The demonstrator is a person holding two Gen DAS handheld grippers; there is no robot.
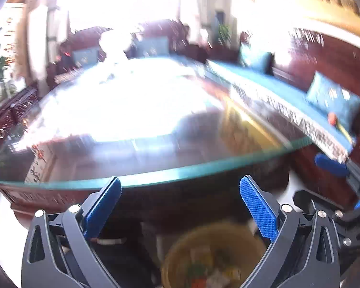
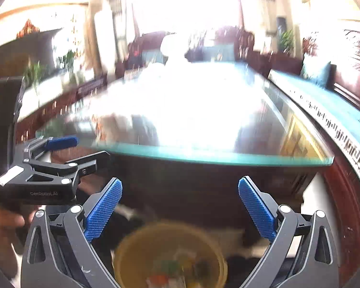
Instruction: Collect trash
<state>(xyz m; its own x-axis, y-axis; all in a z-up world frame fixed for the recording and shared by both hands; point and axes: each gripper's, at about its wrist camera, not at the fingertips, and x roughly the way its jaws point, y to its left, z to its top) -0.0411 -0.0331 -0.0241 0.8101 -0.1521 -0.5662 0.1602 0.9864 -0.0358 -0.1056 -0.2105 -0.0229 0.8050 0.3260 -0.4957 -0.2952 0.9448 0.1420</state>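
While both views are smeared by blur, the nearest thing below each camera is a round yellow waste bin (image 1: pixel 213 254) (image 2: pixel 170 256) standing on the floor, with colourful scraps of trash (image 1: pixel 204 271) (image 2: pixel 177 271) lying inside it. Above the bin, the left hand-held gripper (image 1: pixel 180 206) has its blue-padded fingers spread wide with nothing between them. The right hand-held gripper (image 2: pixel 180 206) is spread just as wide and is likewise empty. In the right wrist view the left hand-held gripper appears again just left of the bin, with a hand (image 2: pixel 4 220) gripping its handle. Just beyond the bin rises the dark wooden front of a worktop (image 1: pixel 156 177) (image 2: pixel 216 158) covered by a glass sheet with a green edge; its surface is washed out by glare. To the right of the bin, past the worktop's corner, runs a wooden bench with a teal seat pad (image 1: pixel 271 84) (image 2: pixel 324 100) and teal cushions (image 1: pixel 333 98) (image 2: pixel 315 72). Farther off stand dark chairs (image 1: pixel 160 38) (image 2: pixel 232 43) and bright windows.
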